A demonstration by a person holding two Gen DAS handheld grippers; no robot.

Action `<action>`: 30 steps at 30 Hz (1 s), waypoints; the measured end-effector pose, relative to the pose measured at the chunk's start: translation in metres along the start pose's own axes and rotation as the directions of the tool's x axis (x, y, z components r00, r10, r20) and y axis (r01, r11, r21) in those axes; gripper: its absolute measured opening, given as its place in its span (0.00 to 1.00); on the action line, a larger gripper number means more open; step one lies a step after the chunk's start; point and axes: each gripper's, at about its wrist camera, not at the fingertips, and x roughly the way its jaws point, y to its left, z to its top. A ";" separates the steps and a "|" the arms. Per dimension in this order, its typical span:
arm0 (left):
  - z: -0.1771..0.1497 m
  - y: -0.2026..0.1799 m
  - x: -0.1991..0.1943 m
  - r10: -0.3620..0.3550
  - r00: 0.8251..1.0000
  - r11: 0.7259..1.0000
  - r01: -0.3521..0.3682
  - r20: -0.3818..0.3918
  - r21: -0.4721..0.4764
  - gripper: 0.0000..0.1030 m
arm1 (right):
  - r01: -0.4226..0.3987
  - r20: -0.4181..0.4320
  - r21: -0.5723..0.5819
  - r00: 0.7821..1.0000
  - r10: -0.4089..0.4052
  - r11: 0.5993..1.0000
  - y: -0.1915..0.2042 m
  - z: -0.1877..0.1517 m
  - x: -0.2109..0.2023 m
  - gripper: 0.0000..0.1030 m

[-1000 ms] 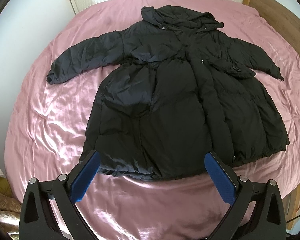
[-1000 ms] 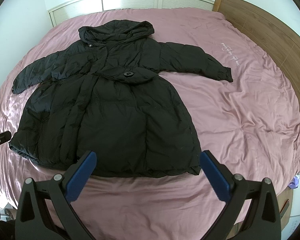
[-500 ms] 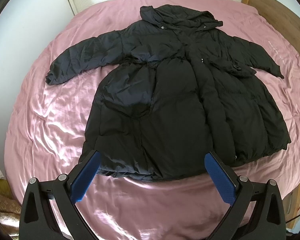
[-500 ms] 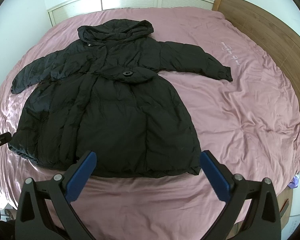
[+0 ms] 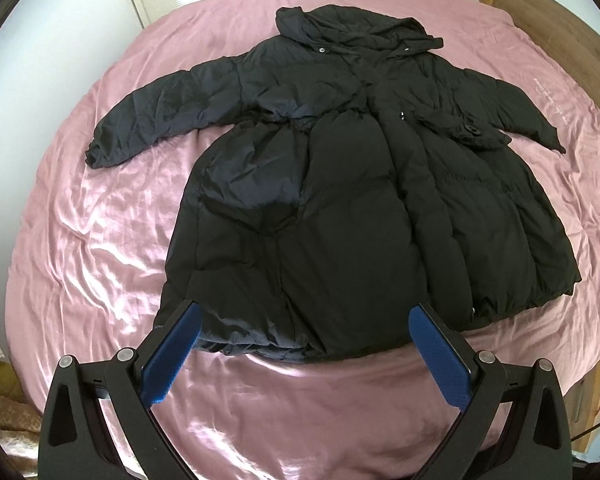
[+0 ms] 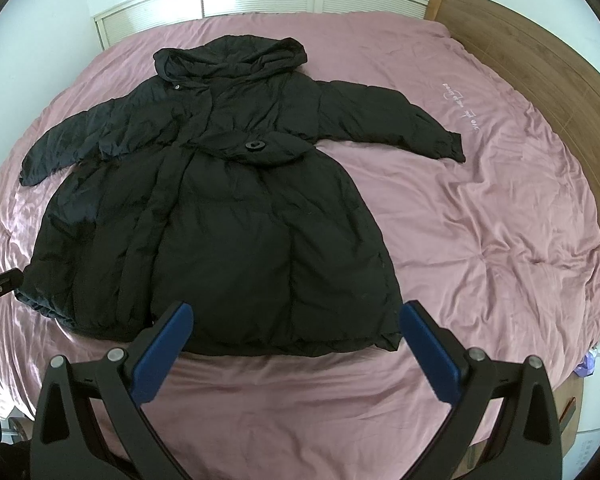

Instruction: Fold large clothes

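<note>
Black puffer coat (image 5: 340,184) spread flat, front up, on the pink bedspread (image 5: 100,240), hood toward 12 o'clock, hem at 6. Left gripper (image 5: 304,332) and right gripper (image 6: 296,332) both spread wide, empty, above the hem. Likely trouble: slick padded shell slipping from a shallow pinch, or satin sheet caught along with it.

bedspread lettering (image 6: 456,110) — too small to read
</note>
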 end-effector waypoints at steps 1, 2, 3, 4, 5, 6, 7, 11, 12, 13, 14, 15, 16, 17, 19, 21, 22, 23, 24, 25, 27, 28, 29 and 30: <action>0.000 0.000 0.000 -0.002 1.000 1.000 0.002 -0.002 0.000 0.99 | 0.001 0.001 0.000 1.000 -0.001 1.000 0.000 0.000 0.000 1.00; 0.001 0.001 0.001 -0.004 1.000 1.000 0.004 -0.004 0.001 0.99 | 0.000 0.001 0.000 1.000 0.000 1.000 0.002 0.001 0.000 1.00; 0.002 0.002 0.001 -0.007 1.000 1.000 0.007 -0.005 0.004 0.99 | 0.003 0.000 0.000 1.000 -0.003 1.000 0.001 0.002 0.002 1.00; 0.003 0.002 0.001 -0.010 1.000 1.000 0.010 -0.006 0.009 0.99 | 0.006 -0.001 0.000 1.000 -0.006 1.000 0.000 0.002 0.003 1.00; 0.004 0.002 0.001 -0.014 1.000 1.000 0.015 -0.007 0.015 0.99 | 0.007 -0.003 -0.001 1.000 -0.007 1.000 0.000 0.003 0.004 1.00; 0.005 0.002 0.001 -0.019 1.000 1.000 0.019 -0.006 0.020 0.99 | 0.011 -0.004 -0.001 1.000 -0.011 1.000 -0.002 0.003 0.005 1.00; 0.007 0.003 0.001 -0.022 1.000 1.000 0.022 -0.004 0.019 0.99 | 0.014 -0.006 -0.001 1.000 -0.014 1.000 -0.003 0.003 0.005 1.00; 0.015 0.011 0.002 -0.066 0.998 0.998 0.065 -0.012 -0.010 0.99 | 0.031 -0.012 -0.002 0.999 -0.031 1.000 -0.003 0.010 0.004 1.00; 0.017 0.014 0.003 -0.077 0.997 0.997 0.077 -0.016 -0.019 0.99 | 0.035 -0.014 -0.002 0.999 -0.035 0.999 -0.001 0.014 0.005 1.00; 0.020 0.016 0.004 -0.084 0.996 0.996 0.084 -0.018 -0.026 0.99 | 0.040 -0.013 -0.001 0.999 -0.040 0.999 -0.003 0.015 0.004 1.00; 0.022 0.019 0.005 -0.093 0.995 0.995 0.092 -0.020 -0.034 0.99 | 0.045 -0.015 -0.001 0.999 -0.045 0.999 -0.001 0.019 0.005 1.00; 0.025 0.022 0.006 -0.107 0.994 0.993 0.106 -0.023 -0.043 0.99 | 0.049 -0.015 -0.001 0.999 -0.049 0.999 -0.001 0.022 0.005 1.00; 0.027 0.026 0.008 -0.114 0.993 0.992 0.113 -0.024 -0.054 0.99 | 0.056 -0.015 -0.002 0.998 -0.056 0.998 0.000 0.027 0.005 1.00; 0.030 0.030 0.009 -0.120 0.992 0.991 0.119 -0.024 -0.067 0.99 | 0.061 -0.015 -0.003 0.998 -0.061 0.998 0.001 0.031 0.006 1.00; 0.036 0.039 0.012 -0.147 0.989 0.984 0.143 -0.025 -0.101 0.99 | 0.068 -0.015 -0.001 0.998 -0.068 0.998 0.001 0.036 0.007 1.00; 0.041 0.051 0.017 -0.154 0.988 0.980 0.149 -0.029 -0.135 0.99 | 0.073 -0.017 -0.001 0.997 -0.073 0.997 0.003 0.044 0.009 1.00; 0.044 0.058 0.020 -0.156 0.987 0.977 0.150 -0.033 -0.151 0.99 | 0.077 -0.016 -0.003 0.997 -0.077 0.997 0.003 0.047 0.010 1.00; 0.046 0.064 0.023 -0.152 0.988 0.976 0.144 -0.038 -0.165 0.99 | 0.079 -0.016 -0.006 0.997 -0.079 0.997 0.005 0.050 0.011 1.00; 0.049 0.072 0.027 -0.145 0.989 0.974 0.135 -0.041 -0.182 0.99 | 0.080 -0.016 -0.011 0.997 -0.081 0.997 0.006 0.053 0.012 1.00; 0.051 0.080 0.030 -0.145 0.989 0.971 0.134 -0.043 -0.199 0.99 | 0.082 -0.016 -0.018 0.996 -0.082 0.996 0.008 0.057 0.013 1.00; 0.055 0.098 0.039 -0.154 0.987 0.961 0.136 -0.055 -0.242 0.99 | 0.081 -0.016 -0.024 0.997 -0.082 0.996 0.012 0.065 0.017 1.00; 0.057 0.107 0.044 -0.157 0.986 0.954 0.135 -0.063 -0.267 0.99 | 0.081 -0.016 -0.025 0.997 -0.081 0.996 0.014 0.069 0.018 1.00; 0.059 0.116 0.049 -0.159 0.985 0.947 0.133 -0.068 -0.291 0.99 | 0.081 -0.018 -0.025 0.996 -0.082 0.996 0.016 0.074 0.020 1.00; 0.061 0.128 0.054 -0.160 0.985 0.939 0.130 -0.069 -0.318 0.99 | 0.082 -0.019 -0.027 0.996 -0.083 0.996 0.017 0.078 0.022 1.00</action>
